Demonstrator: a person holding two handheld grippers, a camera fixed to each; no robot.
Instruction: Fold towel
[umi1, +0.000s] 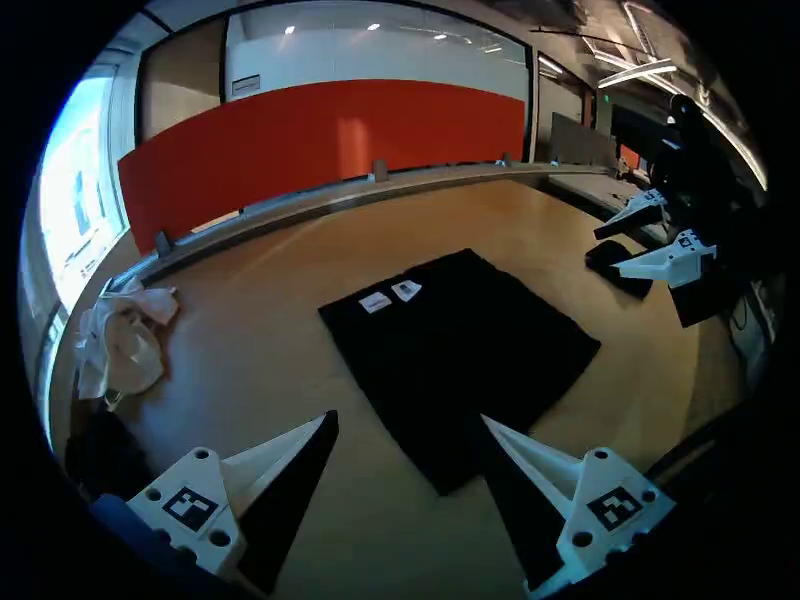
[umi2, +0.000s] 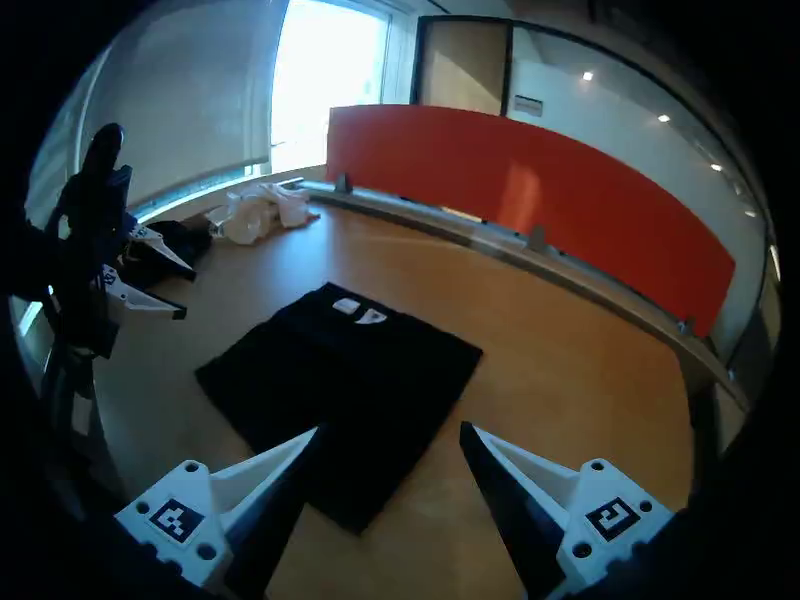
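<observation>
The wooden table (umi1: 250, 330) carries the black towel (umi1: 460, 350), which lies flat near its middle, well apart from the white cloth heap (umi1: 125, 340) at the edge. The left gripper (umi1: 408, 417) and right gripper (umi2: 389, 428) each hover over a near corner, fingers spread wide and empty. A clean fold likely needs both to pinch matching corners, lift together, and carry them toward the side bearing the small white labels (umi1: 390, 297)
</observation>
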